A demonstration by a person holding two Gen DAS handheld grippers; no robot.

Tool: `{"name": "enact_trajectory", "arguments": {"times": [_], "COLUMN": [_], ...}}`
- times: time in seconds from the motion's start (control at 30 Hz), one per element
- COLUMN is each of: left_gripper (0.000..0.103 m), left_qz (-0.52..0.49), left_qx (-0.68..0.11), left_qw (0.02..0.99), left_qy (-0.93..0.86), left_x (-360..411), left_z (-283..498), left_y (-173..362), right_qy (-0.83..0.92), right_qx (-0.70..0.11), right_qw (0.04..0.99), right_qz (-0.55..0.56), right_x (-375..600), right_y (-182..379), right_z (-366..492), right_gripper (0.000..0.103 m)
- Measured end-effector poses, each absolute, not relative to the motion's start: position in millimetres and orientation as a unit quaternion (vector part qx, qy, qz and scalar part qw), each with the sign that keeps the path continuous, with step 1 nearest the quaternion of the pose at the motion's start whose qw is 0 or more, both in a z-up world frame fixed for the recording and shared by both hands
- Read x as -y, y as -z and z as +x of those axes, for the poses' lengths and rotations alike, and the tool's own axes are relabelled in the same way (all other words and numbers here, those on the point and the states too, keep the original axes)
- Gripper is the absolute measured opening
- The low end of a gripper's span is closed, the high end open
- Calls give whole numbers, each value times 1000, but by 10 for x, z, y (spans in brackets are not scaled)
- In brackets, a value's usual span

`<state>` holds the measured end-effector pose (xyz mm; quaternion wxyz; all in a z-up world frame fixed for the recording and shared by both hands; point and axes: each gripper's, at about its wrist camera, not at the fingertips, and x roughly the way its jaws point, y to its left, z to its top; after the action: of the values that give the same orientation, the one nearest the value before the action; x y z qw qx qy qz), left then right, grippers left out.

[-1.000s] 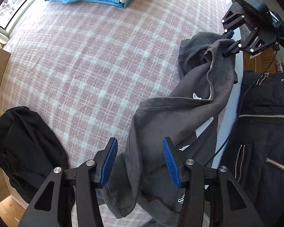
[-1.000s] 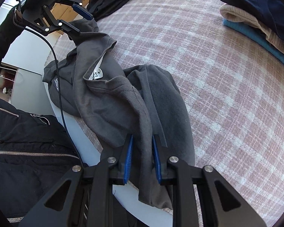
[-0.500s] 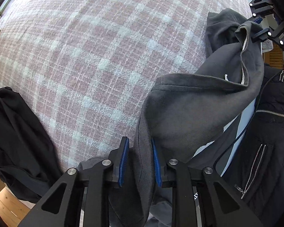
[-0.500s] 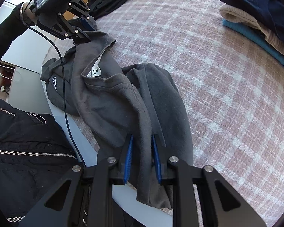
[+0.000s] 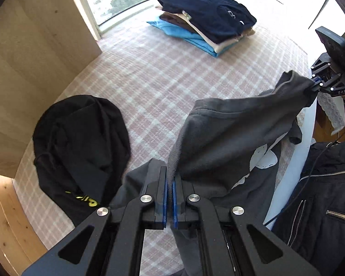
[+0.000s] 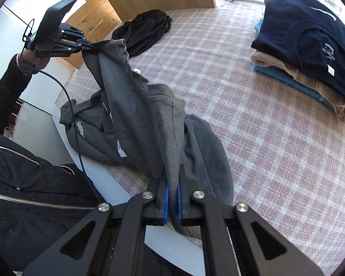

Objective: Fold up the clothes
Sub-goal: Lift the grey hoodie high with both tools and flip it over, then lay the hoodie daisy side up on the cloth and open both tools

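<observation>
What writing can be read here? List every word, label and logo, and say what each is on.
"DAS": on the right gripper.
"GenRobot.AI", small: on the left gripper.
"S…": white print on the grey sweatshirt; the rest is creased, unreadable.
Yellow print on the black garment: partly hidden, unreadable.
White crest on the navy top: too small to read.

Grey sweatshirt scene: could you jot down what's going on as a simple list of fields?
Held garment: dark grey sweatshirt with white print, partly lifted off the bed
Left gripper: shut on the sweatshirt
Right gripper: shut on the sweatshirt
Surface: pink and white plaid bedcover
Folded stack: navy, beige and blue clothes
Waiting: crumpled black garment with yellow lettering
Person: black zipped jacket
</observation>
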<state>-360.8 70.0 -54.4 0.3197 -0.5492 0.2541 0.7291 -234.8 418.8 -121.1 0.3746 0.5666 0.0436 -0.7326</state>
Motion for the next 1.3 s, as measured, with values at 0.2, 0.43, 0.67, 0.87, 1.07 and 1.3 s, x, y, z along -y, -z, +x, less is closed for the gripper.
{"name": "enact_trajectory", "arguments": {"times": [0.2, 0.43, 0.67, 0.87, 1.07, 1.3], "left_gripper": [3, 3, 15, 34, 41, 50], "left_qz": [-512, -498, -542, -562, -556, -608], "left_qx": [-246, -275, -270, -268, -250, -127], "left_qw": [259, 187, 112, 96, 78, 153], "left_qy": [-781, -801, -788, -777, -789, -769], "left_x": [-565, -482, -192, -2, 401, 848], "left_z": [-4115, -5132, -6091, -6151, -5752, -4832], "left_y": [504, 695, 1286, 1522, 1120, 1334], "right_qy": [801, 835, 822, 789, 812, 799], "right_qx": [-56, -74, -174, -264, -229, -125], "right_qw": [344, 262, 209, 173, 156, 217], "right_qz": [486, 479, 500, 528, 514, 547], "right_x": [-3930, -3418, -2630, -2342, -2632, -3086], "right_y": [752, 900, 1462, 1883, 1507, 1347], "right_z": [-2913, -4252, -5107, -5276, -5219, -4226], "right_gripper": [5, 5, 6, 33, 42, 53]}}
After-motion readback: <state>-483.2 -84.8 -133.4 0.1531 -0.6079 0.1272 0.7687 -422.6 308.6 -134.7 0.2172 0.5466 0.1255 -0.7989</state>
